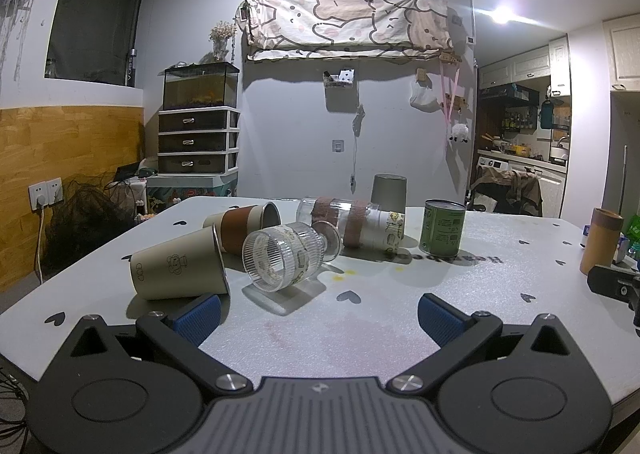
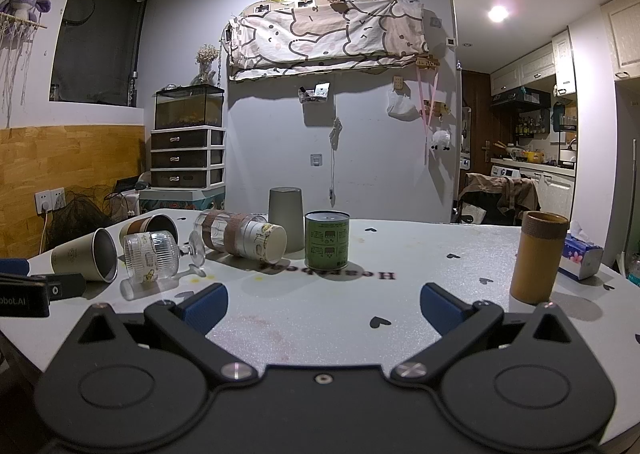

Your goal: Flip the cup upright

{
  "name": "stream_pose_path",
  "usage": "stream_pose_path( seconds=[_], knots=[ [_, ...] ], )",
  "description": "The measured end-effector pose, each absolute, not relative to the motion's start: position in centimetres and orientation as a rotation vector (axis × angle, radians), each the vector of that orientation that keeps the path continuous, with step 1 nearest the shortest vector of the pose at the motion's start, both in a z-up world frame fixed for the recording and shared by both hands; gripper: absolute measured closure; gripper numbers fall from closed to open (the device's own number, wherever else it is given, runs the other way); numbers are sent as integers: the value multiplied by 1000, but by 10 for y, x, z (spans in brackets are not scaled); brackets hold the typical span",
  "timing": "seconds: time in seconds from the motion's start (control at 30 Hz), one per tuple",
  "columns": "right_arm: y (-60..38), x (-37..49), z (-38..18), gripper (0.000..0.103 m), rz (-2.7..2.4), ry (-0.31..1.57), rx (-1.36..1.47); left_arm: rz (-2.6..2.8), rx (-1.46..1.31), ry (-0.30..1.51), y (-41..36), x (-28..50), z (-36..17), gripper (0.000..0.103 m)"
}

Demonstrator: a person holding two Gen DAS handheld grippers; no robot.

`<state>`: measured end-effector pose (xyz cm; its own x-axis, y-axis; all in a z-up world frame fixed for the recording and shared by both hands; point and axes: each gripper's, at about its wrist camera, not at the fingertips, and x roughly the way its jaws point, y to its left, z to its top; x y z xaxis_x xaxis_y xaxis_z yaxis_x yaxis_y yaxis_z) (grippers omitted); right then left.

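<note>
Both my jaws spread wide, holding nothing: left gripper [image 1: 319, 312] and right gripper [image 2: 323, 302] low over the worktop [image 1: 500, 286]. Beige cup [image 1: 180, 270] lies on its side just beyond my left blue pad. Ribbed glass goblet [image 1: 286, 256] toppled beside it. Green can [image 2: 327, 240] stands upright.

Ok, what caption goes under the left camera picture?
Open left gripper faces tipped-over cups: beige cup, ribbed glass goblet, beside an upright green can.
</note>
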<state>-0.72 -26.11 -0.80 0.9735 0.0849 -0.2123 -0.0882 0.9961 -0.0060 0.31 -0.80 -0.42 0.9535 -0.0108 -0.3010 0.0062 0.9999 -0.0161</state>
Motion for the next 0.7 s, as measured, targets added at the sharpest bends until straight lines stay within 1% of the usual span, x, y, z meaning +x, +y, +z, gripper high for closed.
stream_pose_path(
  seconds=[0.3, 0.5, 0.7],
  knots=[
    [-264, -11, -9, 0, 84, 203, -15, -62, -132, 278, -17, 29, 13, 0],
    [-280, -20, -9, 0, 70, 201, -2, -111, -58, 267, -57, 81, 36, 0],
    [-294, -22, -14, 0, 50, 210, 13, -203, -40, 306, -109, 155, 54, 0]
  ],
)
